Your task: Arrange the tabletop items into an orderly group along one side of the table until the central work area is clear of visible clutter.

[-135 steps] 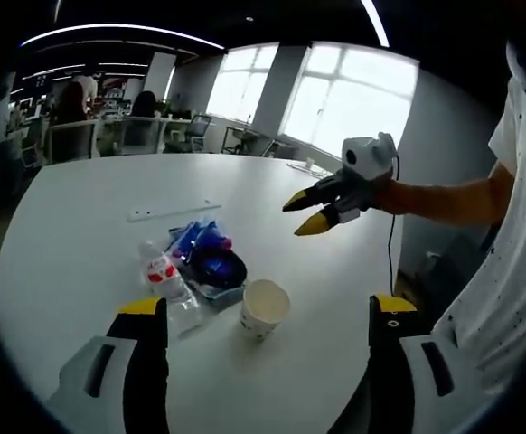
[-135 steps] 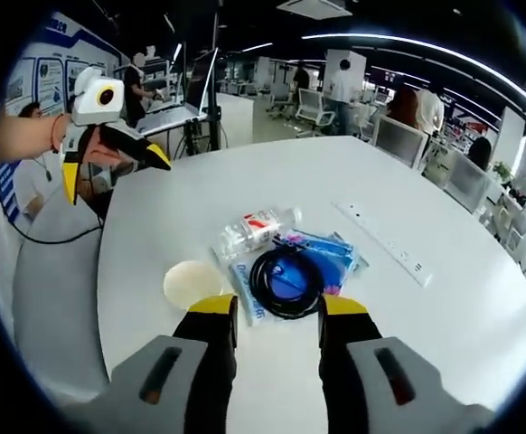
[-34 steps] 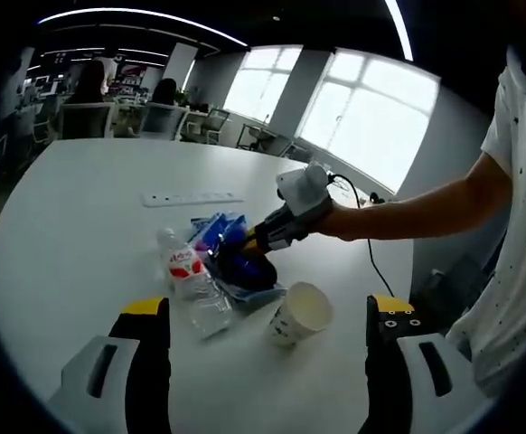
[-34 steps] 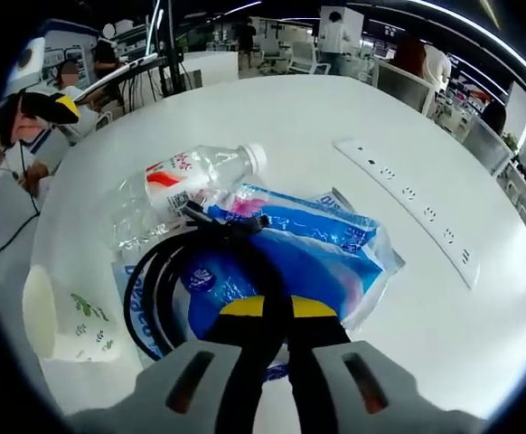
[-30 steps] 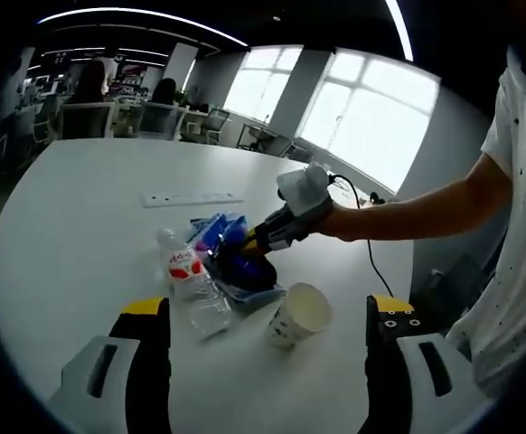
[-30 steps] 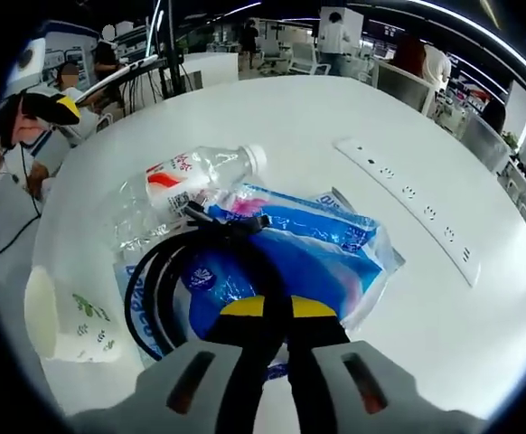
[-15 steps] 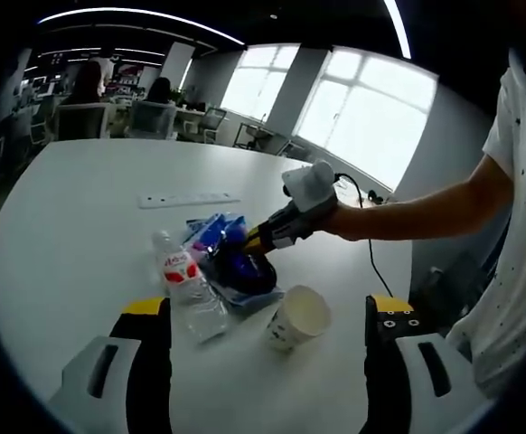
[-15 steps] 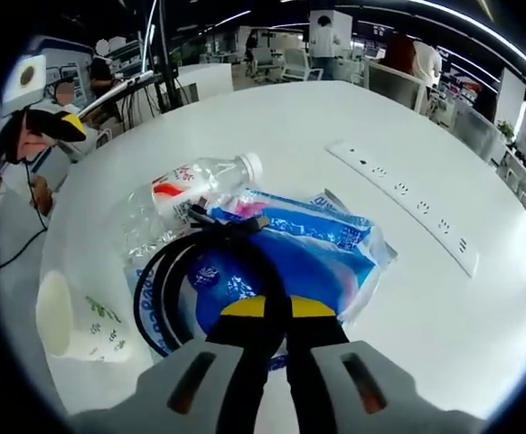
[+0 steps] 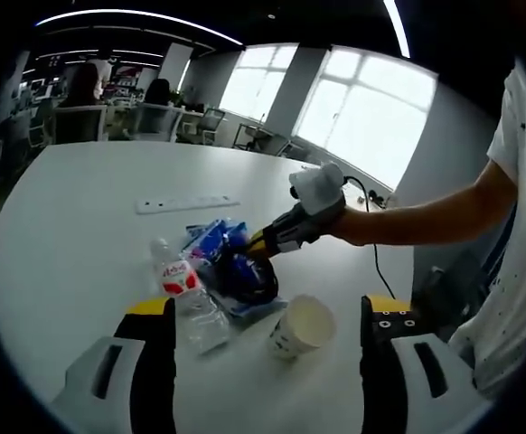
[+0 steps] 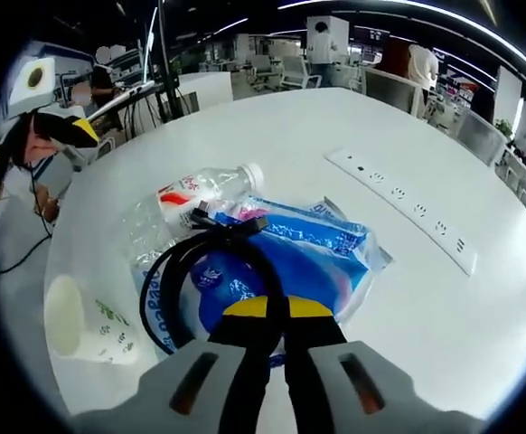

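Where right claw (image 10: 276,309) clamps, black cable (image 10: 200,262) over blue packet (image 10: 322,249)

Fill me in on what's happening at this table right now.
A person with a gripper in each hand is tidying a round white table. The right gripper is shut on a coiled black cable that lies on a blue plastic packet. A clear water bottle lies on its side against the packet, and a paper cup stands close by. A white power strip lies apart, further along the table. The left gripper is open and holds nothing.
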Demonstrator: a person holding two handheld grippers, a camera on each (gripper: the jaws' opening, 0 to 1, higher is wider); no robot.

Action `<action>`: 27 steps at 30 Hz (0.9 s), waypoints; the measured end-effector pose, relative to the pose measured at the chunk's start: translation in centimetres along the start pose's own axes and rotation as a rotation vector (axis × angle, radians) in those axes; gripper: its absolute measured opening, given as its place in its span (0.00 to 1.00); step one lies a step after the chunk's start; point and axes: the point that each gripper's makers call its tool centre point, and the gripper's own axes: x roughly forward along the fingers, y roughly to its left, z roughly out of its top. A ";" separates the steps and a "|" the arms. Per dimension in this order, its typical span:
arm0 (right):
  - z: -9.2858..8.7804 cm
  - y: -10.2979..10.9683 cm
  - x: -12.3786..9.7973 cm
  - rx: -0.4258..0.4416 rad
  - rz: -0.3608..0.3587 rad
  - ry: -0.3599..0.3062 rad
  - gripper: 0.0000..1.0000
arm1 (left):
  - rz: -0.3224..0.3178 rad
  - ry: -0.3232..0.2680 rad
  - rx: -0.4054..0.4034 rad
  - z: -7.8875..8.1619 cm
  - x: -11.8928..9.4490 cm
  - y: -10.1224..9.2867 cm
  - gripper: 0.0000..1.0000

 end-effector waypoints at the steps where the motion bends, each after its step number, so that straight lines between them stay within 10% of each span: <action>1: 0.1 0.0 -0.1 -0.003 0.000 -0.003 0.01 | 0.003 0.000 0.000 0.1 0.2 0.1 0.83; 27: 0.1 0.3 -0.7 0.022 0.001 -0.049 0.01 | 0.085 0.188 -0.048 0.0 10.3 1.0 0.50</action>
